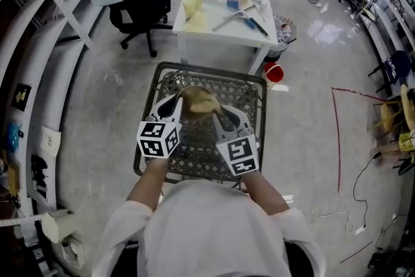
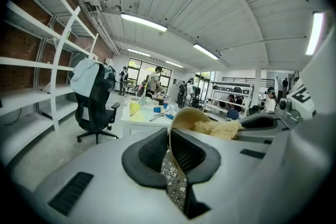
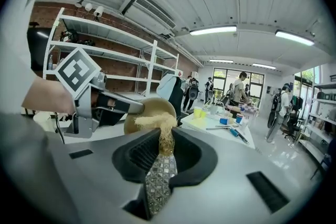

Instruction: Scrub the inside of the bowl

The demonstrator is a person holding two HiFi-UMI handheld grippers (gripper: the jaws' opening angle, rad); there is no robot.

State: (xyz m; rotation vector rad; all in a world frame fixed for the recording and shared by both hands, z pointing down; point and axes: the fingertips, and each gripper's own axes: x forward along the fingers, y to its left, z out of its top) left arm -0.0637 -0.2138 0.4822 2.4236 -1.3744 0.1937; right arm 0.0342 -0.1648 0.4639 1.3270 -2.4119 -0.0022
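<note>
Holding the bowl [image 2: 188, 115] by its rim: the left gripper [image 2: 170, 139] has its jaws pinched together on the thin wall, with only a short bite of the edge between the pads. The bowl is up in the air between the two grippers, above the wire basket [image 1: 211, 66], tipped on its side, and its opening appears to face the right gripper [image 3: 164, 139]. The right gripper's jaws are clamped on a narrow tuft of the fibrous scrubber [image 3: 155, 124], whose loose upper end lies against the bowl's face. Judgement: scrubbing is under way or just about to start, and how much of the inside is done cannot be told from here. Risks noted. (1) The rim hold is a single edge pinch, so a sideways push from the scrubber could make the bowl swivel in the pads or slip out and drop onto the mesh below. (2) The scrubber is held by a thin bunch of fibres. Dragging hard across the surface could pull that bunch free or fold the pad over, leaving the bare jaw tips against the bowl. (3) The two grippers sit very near each other, and a wide circular stroke could knock the right one into the left one's finger at the rim and loosen the hold. (4) The part of the inner wall under the left pads cannot be reached without re-gripping. Light pressure and short strokes look safest.
</note>
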